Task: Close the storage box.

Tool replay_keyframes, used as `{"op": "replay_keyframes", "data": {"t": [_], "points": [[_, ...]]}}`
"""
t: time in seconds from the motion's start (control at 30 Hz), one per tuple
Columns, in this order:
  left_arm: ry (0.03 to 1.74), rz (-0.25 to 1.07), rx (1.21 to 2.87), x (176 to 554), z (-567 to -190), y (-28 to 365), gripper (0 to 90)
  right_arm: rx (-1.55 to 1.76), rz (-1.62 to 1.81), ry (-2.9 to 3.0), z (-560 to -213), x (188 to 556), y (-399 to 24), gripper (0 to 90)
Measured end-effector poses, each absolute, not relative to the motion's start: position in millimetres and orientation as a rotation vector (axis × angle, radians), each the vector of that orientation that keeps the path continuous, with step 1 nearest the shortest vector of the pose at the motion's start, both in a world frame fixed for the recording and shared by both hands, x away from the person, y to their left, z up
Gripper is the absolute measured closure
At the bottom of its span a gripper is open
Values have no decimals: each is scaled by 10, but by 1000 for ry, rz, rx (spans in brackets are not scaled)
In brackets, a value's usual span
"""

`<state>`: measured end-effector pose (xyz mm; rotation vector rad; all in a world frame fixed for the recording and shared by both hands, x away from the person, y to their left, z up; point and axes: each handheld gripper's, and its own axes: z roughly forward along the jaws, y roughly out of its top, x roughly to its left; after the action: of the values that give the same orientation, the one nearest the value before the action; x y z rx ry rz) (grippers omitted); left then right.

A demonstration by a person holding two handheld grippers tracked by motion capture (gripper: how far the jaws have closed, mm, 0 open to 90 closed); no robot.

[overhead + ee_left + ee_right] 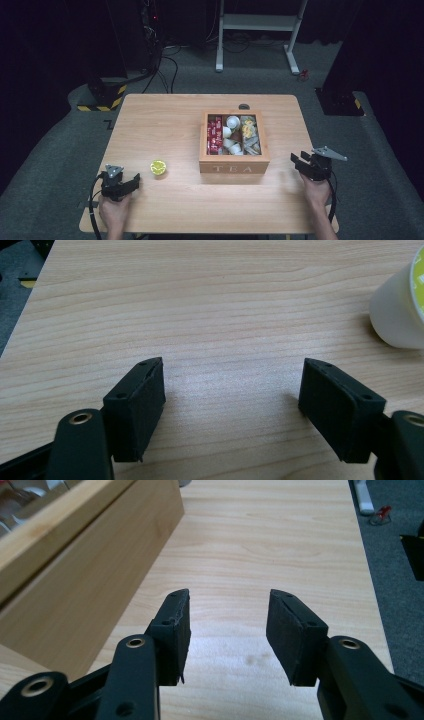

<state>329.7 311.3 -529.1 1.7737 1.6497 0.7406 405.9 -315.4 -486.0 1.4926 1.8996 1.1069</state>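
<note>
Hands low at both near corners of the pale wooden counter (165,120), each holding a black two-jaw gripper. Over on the person's left, the left gripper (125,185) sits just above the wood with its jaws spread wide and nothing between them; the left gripper view shows bare grain in the gap. Just beyond it, toward the middle, stands a small white cup with a yellow-green lid (158,167) (its side also edges into the left gripper view (397,315)). Centre stage, a light wooden box lettered TEA (234,165), lid off, compartments packed with red packets (215,134), white pods (232,122) and mixed sachets. On the right, the right gripper (300,162) hovers near the box's right wall, clear of it, jaws parted and empty.
</note>
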Motion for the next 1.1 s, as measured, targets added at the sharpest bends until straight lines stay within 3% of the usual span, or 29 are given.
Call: {"op": "replay_keyframes", "data": {"t": [1.1], "points": [[1644, 740, 1778, 3298, -5291, 3112, 261, 1502, 918, 2023, -5148, 4088, -3016, 488]]}}
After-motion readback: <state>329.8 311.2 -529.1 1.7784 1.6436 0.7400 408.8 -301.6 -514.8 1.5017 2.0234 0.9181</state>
